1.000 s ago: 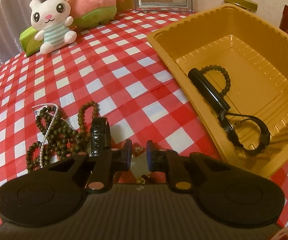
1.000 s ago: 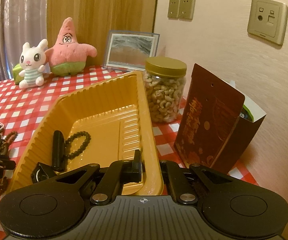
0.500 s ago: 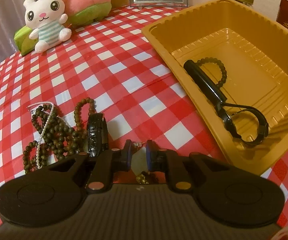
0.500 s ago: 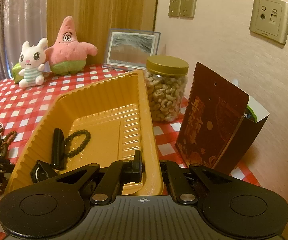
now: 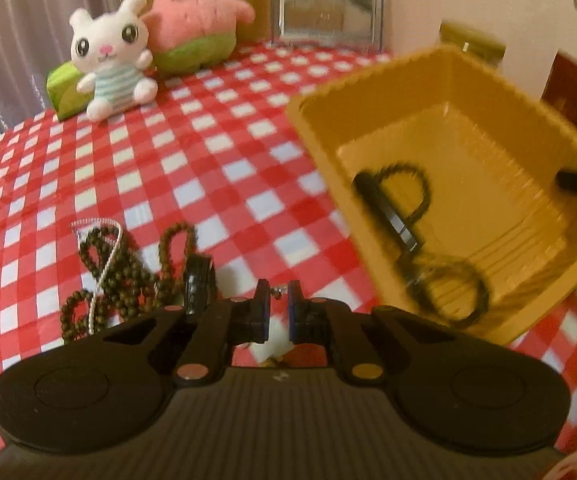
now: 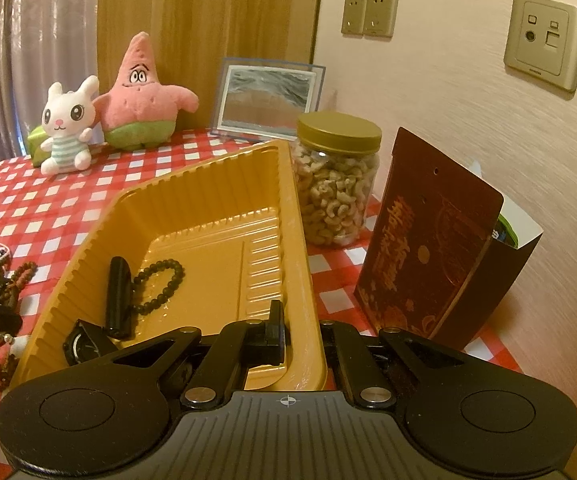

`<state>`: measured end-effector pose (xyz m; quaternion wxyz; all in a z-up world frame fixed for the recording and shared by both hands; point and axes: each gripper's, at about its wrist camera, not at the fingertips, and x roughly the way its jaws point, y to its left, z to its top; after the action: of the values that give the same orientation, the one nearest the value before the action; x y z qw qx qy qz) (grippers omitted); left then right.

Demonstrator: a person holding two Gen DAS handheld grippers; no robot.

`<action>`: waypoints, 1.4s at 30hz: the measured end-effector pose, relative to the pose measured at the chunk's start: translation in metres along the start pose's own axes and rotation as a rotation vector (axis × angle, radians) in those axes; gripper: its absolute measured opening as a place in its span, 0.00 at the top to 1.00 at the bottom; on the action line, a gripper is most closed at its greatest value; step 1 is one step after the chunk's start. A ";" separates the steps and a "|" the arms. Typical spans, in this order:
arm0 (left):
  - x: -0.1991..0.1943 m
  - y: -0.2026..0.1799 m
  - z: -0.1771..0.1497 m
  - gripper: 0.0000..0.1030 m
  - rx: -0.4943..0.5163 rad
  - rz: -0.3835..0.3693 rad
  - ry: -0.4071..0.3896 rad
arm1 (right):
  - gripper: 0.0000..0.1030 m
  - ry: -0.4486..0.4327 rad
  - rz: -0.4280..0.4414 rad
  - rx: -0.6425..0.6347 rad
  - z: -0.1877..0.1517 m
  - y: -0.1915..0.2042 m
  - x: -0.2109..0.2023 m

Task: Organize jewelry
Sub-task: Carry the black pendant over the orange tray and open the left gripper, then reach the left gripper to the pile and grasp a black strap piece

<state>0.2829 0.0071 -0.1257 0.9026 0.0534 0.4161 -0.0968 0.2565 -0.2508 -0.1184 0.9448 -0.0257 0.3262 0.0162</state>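
A yellow plastic tray (image 5: 528, 96) (image 6: 192, 216) holds a black watch (image 5: 392, 216) (image 6: 118, 296) and a dark bead bracelet (image 5: 424, 184) (image 6: 164, 284). My left gripper (image 5: 277, 312) is shut on a thin chain with a small pendant (image 5: 274, 354), lifted above the checked cloth near the tray's left side. A pile of brown bead strands (image 5: 124, 272), a pearl strand (image 5: 108, 256) and a black band (image 5: 198, 284) lie left of it. My right gripper (image 6: 302, 336) is shut on the tray's near right rim.
A bunny plush (image 5: 110, 64) and pink star plush (image 5: 192, 16) sit at the back with a picture frame (image 5: 328, 8). A cashew jar (image 6: 336, 184) and a dark red paper bag (image 6: 432, 240) stand right of the tray by the wall.
My left gripper has closed on the thin chain and lifted, swinging toward the tray; the view is blurred by motion. The right gripper has stayed on the tray rim.
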 end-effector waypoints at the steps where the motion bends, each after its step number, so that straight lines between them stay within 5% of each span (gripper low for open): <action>1: -0.005 -0.002 0.004 0.93 -0.007 -0.011 -0.010 | 0.96 0.000 0.002 -0.001 0.001 0.000 0.001; 9: -0.008 -0.034 0.031 0.93 -0.051 -0.163 -0.023 | 0.96 -0.018 0.030 -0.012 0.004 0.004 0.001; 18: 0.018 -0.062 0.042 0.93 -0.052 -0.224 0.011 | 0.96 -0.034 0.050 -0.019 0.007 0.003 0.005; 33: 0.007 -0.057 0.047 0.81 -0.122 -0.216 -0.019 | 0.96 -0.034 0.051 -0.030 0.008 0.000 0.011; 42: -0.030 -0.012 0.029 0.81 -0.203 -0.085 -0.091 | 0.96 -0.040 0.052 -0.036 0.008 -0.002 0.015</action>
<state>0.2829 -0.0062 -0.0845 0.9163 -0.0602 0.3844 -0.0946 0.2728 -0.2519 -0.1214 0.9498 -0.0340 0.3073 0.0473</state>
